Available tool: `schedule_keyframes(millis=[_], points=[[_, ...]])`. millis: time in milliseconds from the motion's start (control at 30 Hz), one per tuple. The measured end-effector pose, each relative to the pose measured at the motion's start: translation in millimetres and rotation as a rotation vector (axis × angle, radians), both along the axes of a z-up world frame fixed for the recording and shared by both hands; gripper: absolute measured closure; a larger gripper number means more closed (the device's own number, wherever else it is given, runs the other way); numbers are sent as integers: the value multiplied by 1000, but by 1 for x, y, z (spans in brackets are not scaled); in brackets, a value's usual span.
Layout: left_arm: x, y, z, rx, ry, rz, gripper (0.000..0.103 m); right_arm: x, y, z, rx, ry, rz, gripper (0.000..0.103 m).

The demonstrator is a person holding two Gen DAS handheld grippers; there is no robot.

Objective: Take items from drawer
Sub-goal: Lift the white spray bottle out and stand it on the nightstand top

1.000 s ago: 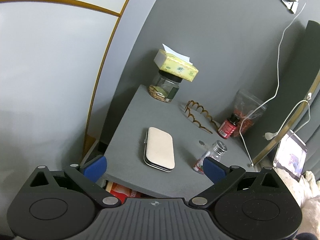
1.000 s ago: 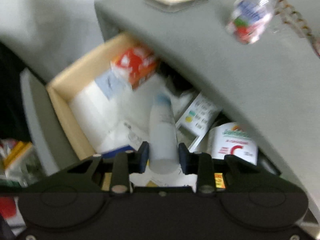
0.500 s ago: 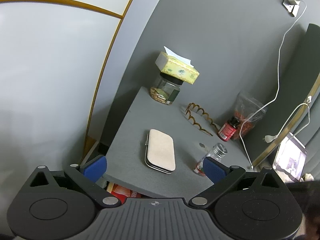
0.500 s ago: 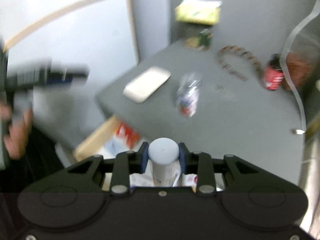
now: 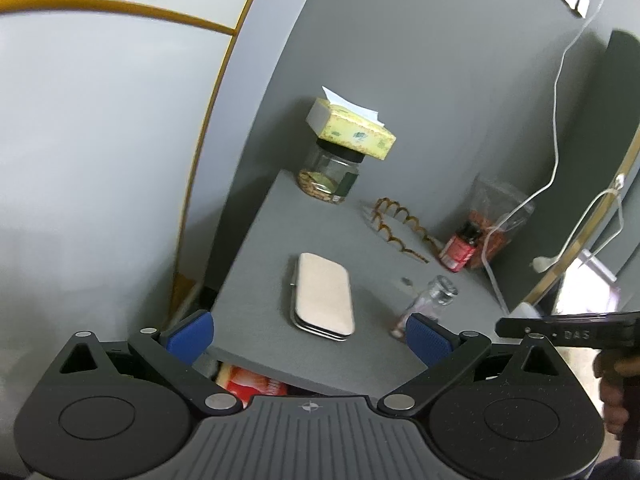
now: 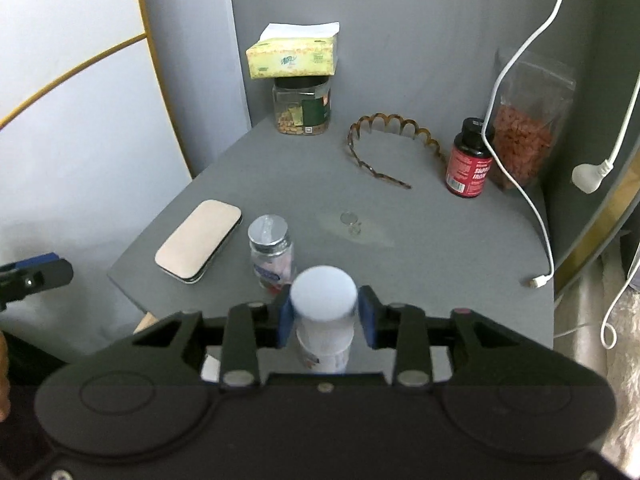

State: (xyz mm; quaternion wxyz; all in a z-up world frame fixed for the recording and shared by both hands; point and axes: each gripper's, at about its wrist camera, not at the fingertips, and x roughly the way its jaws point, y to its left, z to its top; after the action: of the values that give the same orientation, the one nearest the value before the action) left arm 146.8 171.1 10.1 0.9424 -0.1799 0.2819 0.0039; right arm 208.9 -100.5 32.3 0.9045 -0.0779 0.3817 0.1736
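A white bottle (image 6: 323,294) with a round white cap stands upright between the blue pads of my right gripper (image 6: 325,315), over the near edge of the grey tabletop (image 6: 420,264). The jaws are opening and the right pad shows a small gap to the bottle. My left gripper (image 5: 308,338) is open and holds nothing, hovering at the table's front left corner above the drawer. Under the tabletop, a red box (image 5: 256,386) shows in the drawer. A beige case (image 6: 200,240) and a small clear silver-capped bottle (image 6: 271,252) stand on the table.
Farther back are a glass jar (image 6: 302,112) with a tissue box (image 6: 292,56) on top, a brown headband (image 6: 390,144), a red-labelled pill bottle (image 6: 468,160) and a bag of red bits (image 6: 524,140). White cables (image 6: 516,176) trail along the right edge. Grey walls close the back.
My right gripper lifted the white bottle out of the drawer and up over the tabletop, and its jaws have widened. The left gripper stayed put.
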Motion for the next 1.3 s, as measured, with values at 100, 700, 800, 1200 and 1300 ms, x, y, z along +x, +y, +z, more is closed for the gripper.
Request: schedule_keyframes(millis=[100, 700, 800, 1200, 1300], points=[[1, -5, 0, 21, 4, -14, 2, -8, -1, -5, -6, -19, 4, 44], [4, -7, -4, 21, 36, -29, 2, -6, -4, -61, -42, -4, -23, 53], [4, -6, -4, 22, 36, -28, 2, 0, -6, -66, -17, 32, -20, 70], [7, -13, -8, 48, 50, -44, 2, 35, -14, -71, -26, -19, -90, 70], [7, -12, -9, 46, 53, -42, 2, 43, -13, -71, -27, -21, -93, 70]])
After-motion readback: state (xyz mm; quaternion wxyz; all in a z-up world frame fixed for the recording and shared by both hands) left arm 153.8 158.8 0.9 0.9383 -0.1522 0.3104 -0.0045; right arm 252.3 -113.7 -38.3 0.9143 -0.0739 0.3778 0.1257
